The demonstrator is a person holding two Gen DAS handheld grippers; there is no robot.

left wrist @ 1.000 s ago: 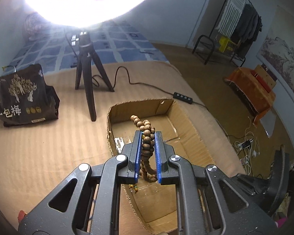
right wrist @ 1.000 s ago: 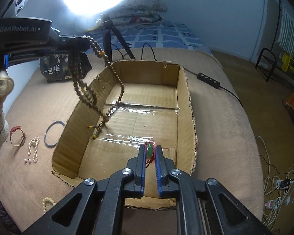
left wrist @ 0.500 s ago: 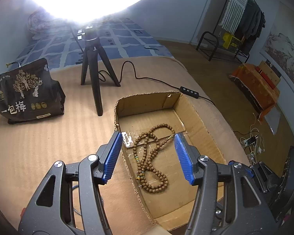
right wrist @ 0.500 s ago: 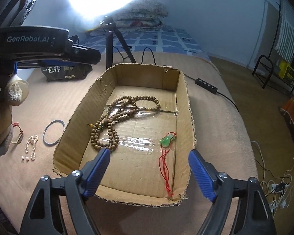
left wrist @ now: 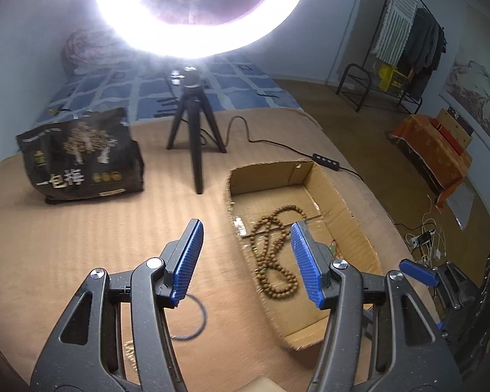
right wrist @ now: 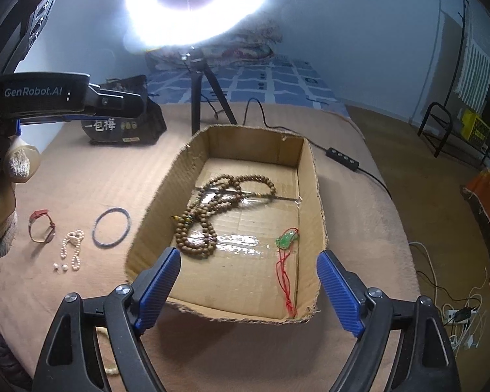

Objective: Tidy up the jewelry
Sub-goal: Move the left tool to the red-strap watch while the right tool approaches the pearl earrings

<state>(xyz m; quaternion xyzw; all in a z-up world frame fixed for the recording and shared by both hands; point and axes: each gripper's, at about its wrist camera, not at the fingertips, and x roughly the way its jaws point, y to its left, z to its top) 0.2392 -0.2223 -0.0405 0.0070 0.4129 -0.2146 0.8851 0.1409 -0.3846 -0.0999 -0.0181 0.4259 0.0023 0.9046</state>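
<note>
A shallow cardboard box point(right wrist: 310, 176) lies on the tan bed cover. Inside it lie a long brown wooden bead string point(right wrist: 209, 209) and a green pendant on a red cord point(right wrist: 287, 240). The bead string also shows in the left wrist view point(left wrist: 274, 261), inside the box point(left wrist: 339, 196). My right gripper point(right wrist: 248, 287) is open and empty above the box's near edge. My left gripper point(left wrist: 248, 261) is open and empty, left of the box. Left of the box lie a dark bangle point(right wrist: 111, 227), a pearl strand point(right wrist: 72, 248) and a red-strapped watch point(right wrist: 40, 227).
A ring light on a black tripod point(left wrist: 194, 130) stands behind the box, its cable and switch point(right wrist: 341, 160) running right. A dark printed bag point(left wrist: 81, 160) sits at the back left. The bangle point(left wrist: 192, 317) lies under my left gripper. A pale bead piece point(right wrist: 107, 359) lies near the front.
Both grippers opened. The bead string dropped from my left gripper into the box and the green pendant from my right. My left gripper then moved left, off the box.
</note>
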